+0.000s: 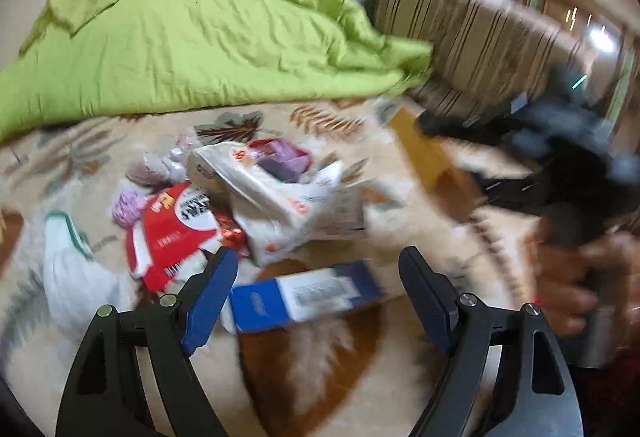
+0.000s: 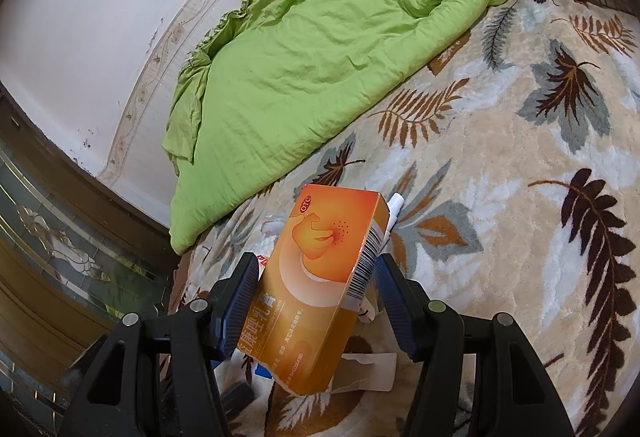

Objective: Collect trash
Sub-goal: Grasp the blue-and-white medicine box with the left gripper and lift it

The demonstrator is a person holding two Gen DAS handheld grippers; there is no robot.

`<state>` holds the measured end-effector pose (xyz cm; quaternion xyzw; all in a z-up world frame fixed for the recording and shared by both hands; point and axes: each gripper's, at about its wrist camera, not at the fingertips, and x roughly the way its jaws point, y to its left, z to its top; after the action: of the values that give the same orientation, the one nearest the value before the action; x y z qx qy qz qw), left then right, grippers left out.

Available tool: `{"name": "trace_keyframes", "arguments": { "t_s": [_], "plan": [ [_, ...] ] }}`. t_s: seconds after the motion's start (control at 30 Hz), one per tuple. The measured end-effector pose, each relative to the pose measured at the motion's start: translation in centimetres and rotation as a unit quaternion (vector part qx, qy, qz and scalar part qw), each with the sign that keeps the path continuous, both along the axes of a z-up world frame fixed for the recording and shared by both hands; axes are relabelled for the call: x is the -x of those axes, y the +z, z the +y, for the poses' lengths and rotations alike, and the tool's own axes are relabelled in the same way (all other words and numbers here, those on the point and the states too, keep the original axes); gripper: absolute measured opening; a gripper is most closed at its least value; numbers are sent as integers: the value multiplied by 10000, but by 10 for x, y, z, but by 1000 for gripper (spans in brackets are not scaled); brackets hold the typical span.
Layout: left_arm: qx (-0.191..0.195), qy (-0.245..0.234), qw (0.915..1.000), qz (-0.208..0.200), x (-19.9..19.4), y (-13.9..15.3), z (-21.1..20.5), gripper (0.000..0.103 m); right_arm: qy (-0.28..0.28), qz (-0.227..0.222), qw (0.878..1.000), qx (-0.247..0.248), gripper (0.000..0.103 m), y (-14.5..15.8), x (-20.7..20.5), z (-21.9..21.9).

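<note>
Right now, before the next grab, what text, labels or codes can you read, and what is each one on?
"OTC": red oval badge on the orange box, which the right hand-held gripper holds.
Large Chinese characters low on the orange box: partly cut off, not fully readable.
Barcode on its side: digits too small.
Red and white packet: print blurred.
Blue box barcode label: blurred.
White bag red marks: blurred.

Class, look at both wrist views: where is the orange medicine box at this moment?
In the right wrist view, the orange medicine box stands between the right gripper fingers, above the leaf-patterned blanket.
</note>
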<state>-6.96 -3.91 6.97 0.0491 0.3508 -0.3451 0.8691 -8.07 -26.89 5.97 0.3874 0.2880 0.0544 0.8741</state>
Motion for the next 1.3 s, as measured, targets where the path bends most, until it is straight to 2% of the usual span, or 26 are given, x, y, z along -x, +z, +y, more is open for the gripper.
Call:
{"name": "trace_keyframes", "arguments": {
  "t_s": [0.03,0.1,0.17,0.27,0.37,0.43,0.53,0.67,0.8,0.97,1.03,1.1,1.2,1.23,1.3],
  "plan": [
    [-139,18,9999,57,-6,-6,-6,82,6,5,10000,-5,65,0,0,0],
    [-152,-153,9988,450,-14,-18,-10,82,-21,25,10000,-1,65,-1,-1,0],
    [-308,-312,9969,655,-15,-28,-17,82,-51,39,10000,0,65,-2,-1,-2],
    [-581,-498,9958,495,-5,-28,-21,82,-108,46,9999,-39,65,-3,0,-7],
    [-391,-812,9943,572,7,-24,-15,82,-117,42,9999,-44,65,-3,0,-8],
    [-401,-883,9938,537,14,-24,-17,82,-114,41,9999,-26,65,-3,0,-8],
    [-648,-647,9956,214,14,-25,-26,82,-100,49,9999,-29,65,-4,0,-9],
    [-697,-120,9973,-207,0,-21,-29,82,-79,52,9999,32,65,-2,1,-5],
    [-858,-357,9956,88,-8,-37,-38,83,-71,75,9999,48,65,-2,0,-3],
    [-963,-752,9923,179,6,-40,-43,82,-74,77,9999,53,65,-3,0,-2],
    [-1026,-952,9900,168,14,-39,-45,76,-89,60,9999,57,65,-3,1,-3],
    [-1055,-1049,9886,207,17,-41,-50,74,-106,60,9999,46,65,-3,2,-4],
    [-1243,-881,9882,183,13,-48,-57,68,-93,56,9999,10,65,-4,2,-5],
    [-1277,-786,9884,229,13,-51,-57,59,-90,47,9999,20,65,-3,2,-5],
    [-1190,-533,9904,462,4,-57,-56,56,-87,22,9999,67,65,-1,2,-5]
  ]
}}
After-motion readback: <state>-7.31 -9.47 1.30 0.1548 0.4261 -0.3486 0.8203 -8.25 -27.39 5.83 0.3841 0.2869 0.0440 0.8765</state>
